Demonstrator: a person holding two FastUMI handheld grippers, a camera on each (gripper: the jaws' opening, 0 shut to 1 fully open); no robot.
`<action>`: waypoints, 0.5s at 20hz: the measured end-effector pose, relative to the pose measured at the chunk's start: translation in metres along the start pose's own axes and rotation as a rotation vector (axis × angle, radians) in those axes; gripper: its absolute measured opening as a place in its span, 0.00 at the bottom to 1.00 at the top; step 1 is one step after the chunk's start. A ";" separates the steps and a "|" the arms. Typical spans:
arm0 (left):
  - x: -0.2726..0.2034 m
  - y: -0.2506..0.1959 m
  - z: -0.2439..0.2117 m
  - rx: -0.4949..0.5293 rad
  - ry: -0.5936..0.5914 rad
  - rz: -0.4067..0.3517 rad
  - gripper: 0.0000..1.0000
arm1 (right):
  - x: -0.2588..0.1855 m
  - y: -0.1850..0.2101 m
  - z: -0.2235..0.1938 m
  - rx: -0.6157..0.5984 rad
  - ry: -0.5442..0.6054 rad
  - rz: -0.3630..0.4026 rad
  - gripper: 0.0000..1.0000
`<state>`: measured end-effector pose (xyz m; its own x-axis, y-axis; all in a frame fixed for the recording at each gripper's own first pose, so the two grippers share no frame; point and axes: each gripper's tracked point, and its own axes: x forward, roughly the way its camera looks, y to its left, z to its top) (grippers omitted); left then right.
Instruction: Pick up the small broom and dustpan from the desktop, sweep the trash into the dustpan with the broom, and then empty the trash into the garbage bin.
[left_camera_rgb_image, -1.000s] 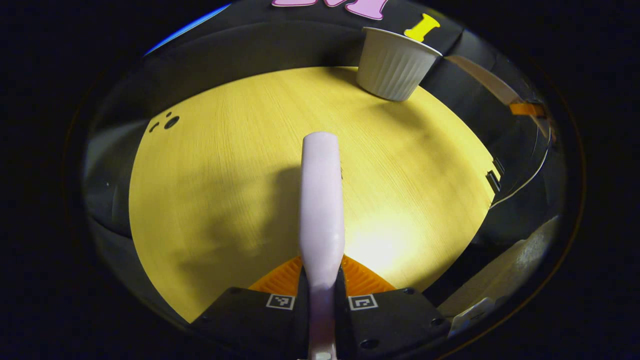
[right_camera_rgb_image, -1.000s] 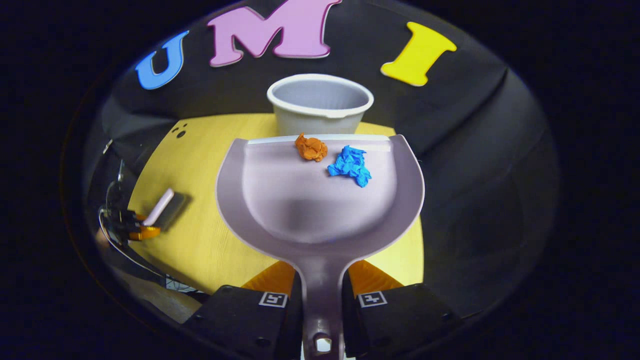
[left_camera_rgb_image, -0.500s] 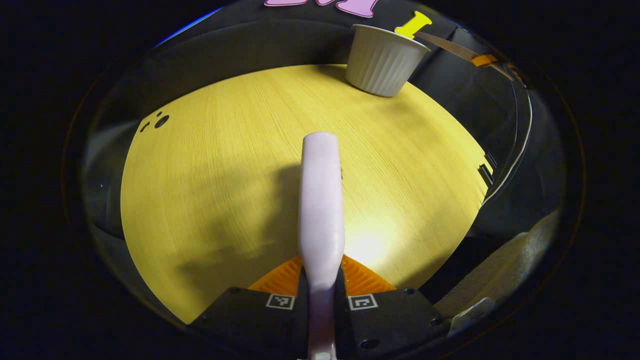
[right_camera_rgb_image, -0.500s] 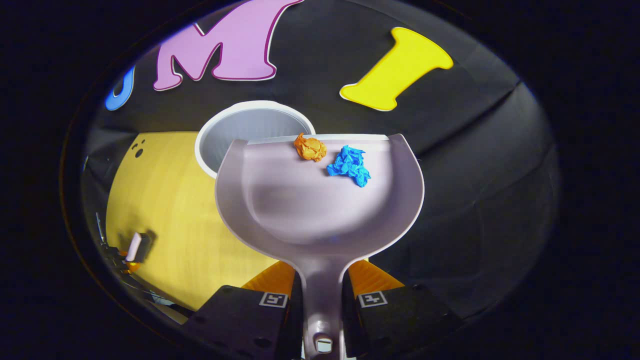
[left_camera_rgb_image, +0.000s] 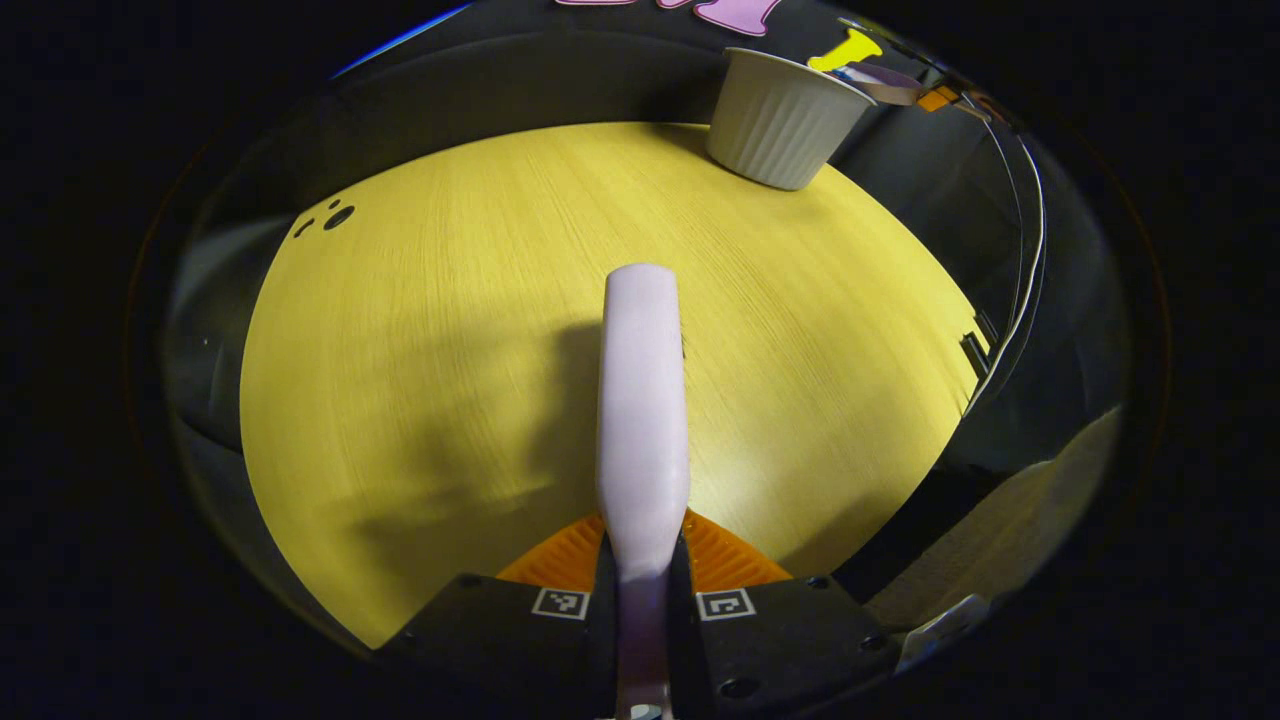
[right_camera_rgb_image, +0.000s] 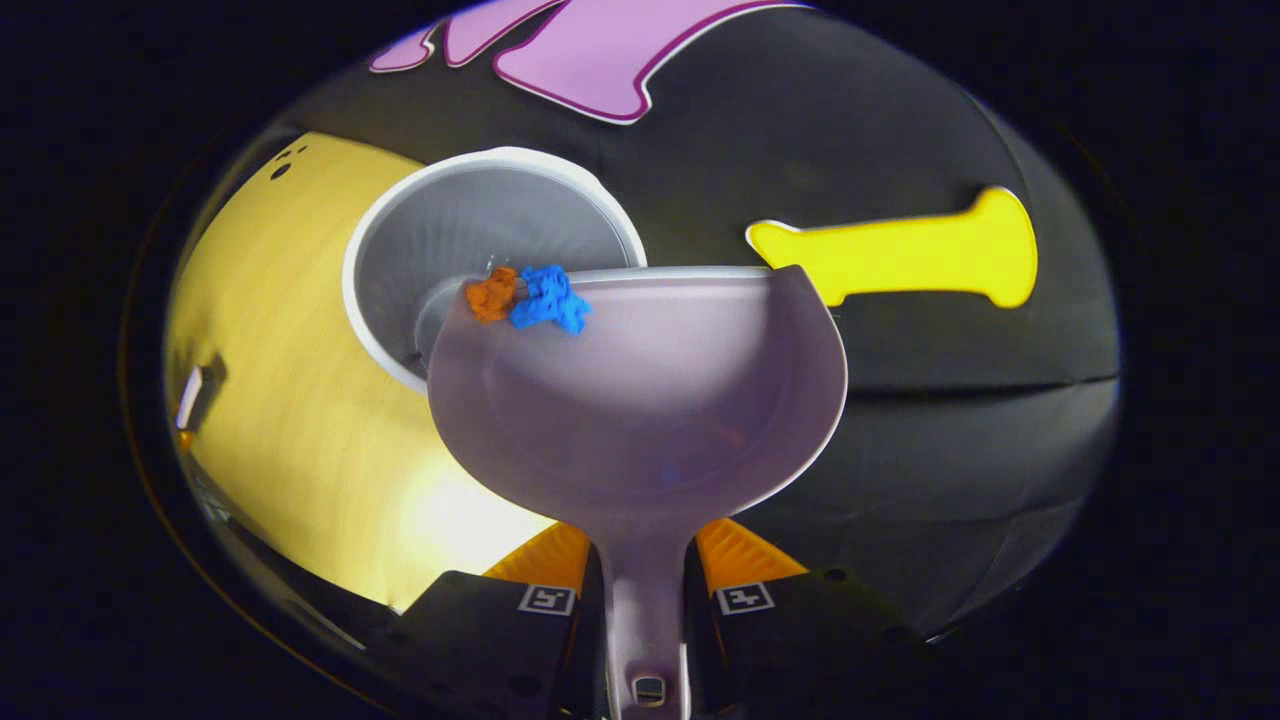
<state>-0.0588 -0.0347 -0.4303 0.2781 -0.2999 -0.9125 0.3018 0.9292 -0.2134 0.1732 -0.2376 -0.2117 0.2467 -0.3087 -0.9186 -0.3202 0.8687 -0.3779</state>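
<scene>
Both jaws tight around dustpan (right_camera_rgb_image: 640, 400) handle

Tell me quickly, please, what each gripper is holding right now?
Left gripper: shut on the broom.
Right gripper: shut on the dustpan handle.

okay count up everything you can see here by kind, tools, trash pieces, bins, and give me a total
Sweeping tools: 2, broom and dustpan
Crumpled trash pieces: 2, orange wad and blue wad
Bins: 1, garbage bin
Total: 5
</scene>
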 end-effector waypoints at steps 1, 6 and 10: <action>0.000 0.001 0.000 -0.009 -0.001 0.003 0.24 | 0.000 0.002 -0.002 -0.011 0.010 0.008 0.36; -0.002 0.004 -0.001 -0.013 0.000 0.017 0.25 | -0.001 0.003 0.001 -0.012 0.014 0.030 0.36; -0.003 0.003 -0.002 -0.017 -0.003 0.028 0.23 | -0.002 -0.001 -0.003 -0.009 -0.035 0.005 0.36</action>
<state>-0.0601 -0.0302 -0.4285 0.2894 -0.2746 -0.9170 0.2786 0.9407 -0.1938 0.1700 -0.2388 -0.2101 0.2766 -0.2910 -0.9159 -0.3293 0.8667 -0.3748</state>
